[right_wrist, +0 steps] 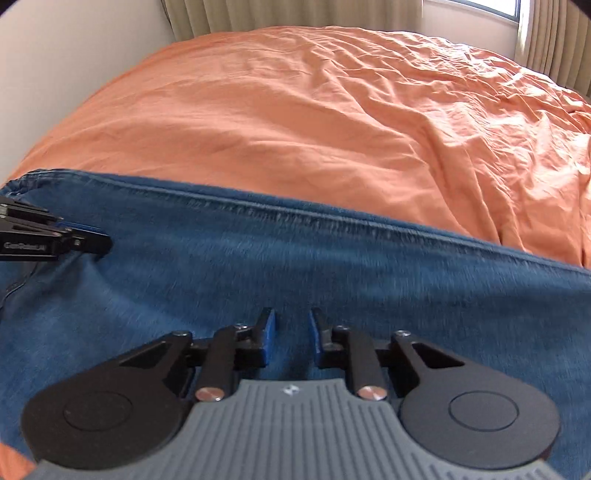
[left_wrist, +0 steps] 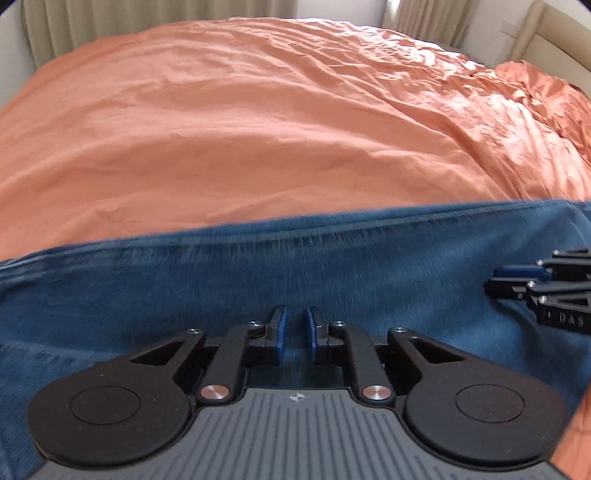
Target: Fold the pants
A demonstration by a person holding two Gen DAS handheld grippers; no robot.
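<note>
Down at the bottom centre of the left wrist view, my left gripper (left_wrist: 295,326) points at blue denim, its blue pads (left_wrist: 281,328) drawn near each other with a narrow gap between them. Denim shows through that gap, yet I cannot tell whether the pads pinch any of it. My right gripper (right_wrist: 291,330) looks much the same at the bottom centre of its own view: jaws narrowed, a slightly wider gap, cloth behind it, and no clear pinch that I can make out.

Each gripper also shows in the other's camera. My right one enters from the right edge of the left wrist view, lying low against the fabric, and my left one comes in from the left edge of the right wrist view, its tip on or just above the cloth near a hem.

The pants (left_wrist: 258,280) are blue jeans spread across the lower half of both frames, a stitched seam running along their upper edge. They are blurred. They lie on an orange bedsheet (left_wrist: 240,122), wrinkled, which fills the middle and upper part of each picture. Beyond it, along the top, hang beige curtains (right_wrist: 295,13) and a pale wall (right_wrist: 74,55).
</note>
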